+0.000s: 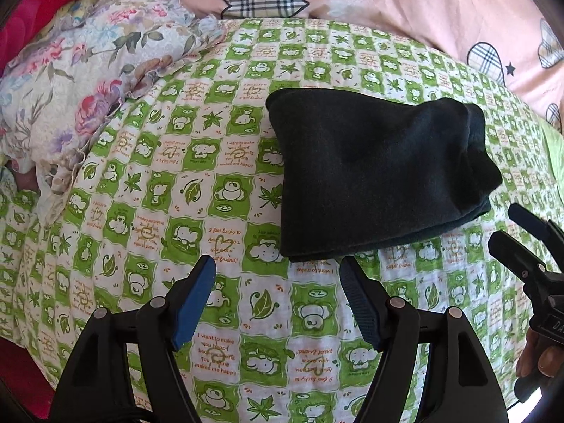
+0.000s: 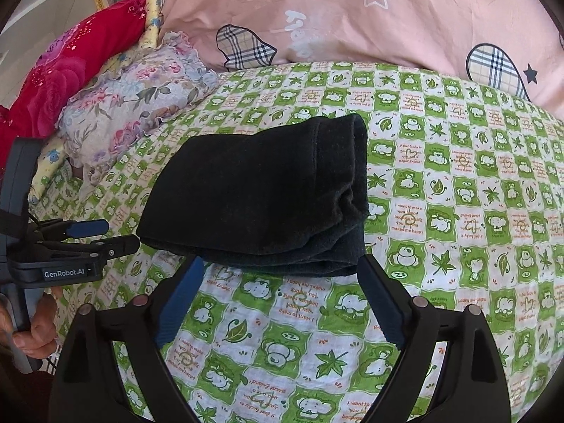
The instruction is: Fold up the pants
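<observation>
The dark pants (image 1: 380,172) lie folded into a thick compact bundle on the green and white checked bedsheet (image 1: 197,183). My left gripper (image 1: 278,271) is open and empty, just in front of the bundle's near edge and apart from it. In the right wrist view the same bundle (image 2: 261,194) lies ahead. My right gripper (image 2: 280,268) is open and empty, with its fingertips at the bundle's near edge. The right gripper also shows at the right edge of the left wrist view (image 1: 507,225), and the left gripper shows at the left of the right wrist view (image 2: 120,236).
A floral pillow (image 1: 88,81) lies at the far left of the bed. A pink quilt with plaid hearts (image 1: 387,3) runs along the back. A red flowered blanket (image 2: 70,74) is piled behind the pillow. A hand (image 2: 38,324) grips the left gripper's handle.
</observation>
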{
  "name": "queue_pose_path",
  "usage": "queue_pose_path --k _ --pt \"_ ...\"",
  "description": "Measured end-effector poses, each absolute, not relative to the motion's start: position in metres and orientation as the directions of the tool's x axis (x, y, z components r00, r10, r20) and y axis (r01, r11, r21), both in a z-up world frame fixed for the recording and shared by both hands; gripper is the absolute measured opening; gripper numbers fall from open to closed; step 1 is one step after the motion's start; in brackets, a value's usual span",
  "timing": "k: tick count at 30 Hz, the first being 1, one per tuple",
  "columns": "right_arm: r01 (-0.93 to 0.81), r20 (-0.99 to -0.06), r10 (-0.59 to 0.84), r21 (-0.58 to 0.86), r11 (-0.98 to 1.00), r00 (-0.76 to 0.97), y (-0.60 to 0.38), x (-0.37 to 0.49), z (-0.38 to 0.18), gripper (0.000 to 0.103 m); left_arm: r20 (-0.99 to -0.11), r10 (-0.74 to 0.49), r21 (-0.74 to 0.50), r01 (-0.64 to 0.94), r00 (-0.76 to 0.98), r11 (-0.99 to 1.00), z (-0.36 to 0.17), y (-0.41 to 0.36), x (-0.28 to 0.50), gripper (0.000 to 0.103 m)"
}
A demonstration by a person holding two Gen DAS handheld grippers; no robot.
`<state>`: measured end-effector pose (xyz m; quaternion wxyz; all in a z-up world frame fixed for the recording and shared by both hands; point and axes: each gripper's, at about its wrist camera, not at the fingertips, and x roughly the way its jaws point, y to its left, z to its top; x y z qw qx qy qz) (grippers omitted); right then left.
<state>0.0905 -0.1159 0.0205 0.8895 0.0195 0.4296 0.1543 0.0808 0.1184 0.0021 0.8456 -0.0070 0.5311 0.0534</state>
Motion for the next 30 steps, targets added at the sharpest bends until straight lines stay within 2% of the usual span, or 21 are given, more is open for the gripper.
queue_pose_path --k 8,30 --pt "-0.277 -0.759 0.297 0.159 0.948 0.58 -0.111 0.09 0.017 0.091 -0.859 0.087 0.054 -0.081 0.505 0.995 0.011 0.111 0.069 0.082" --pt "-0.287 -0.74 0.304 0.156 0.945 0.6 -0.107 0.092 0.005 0.091 -0.85 0.111 0.085 -0.073 0.516 0.994 -0.001 0.101 0.068 0.084"
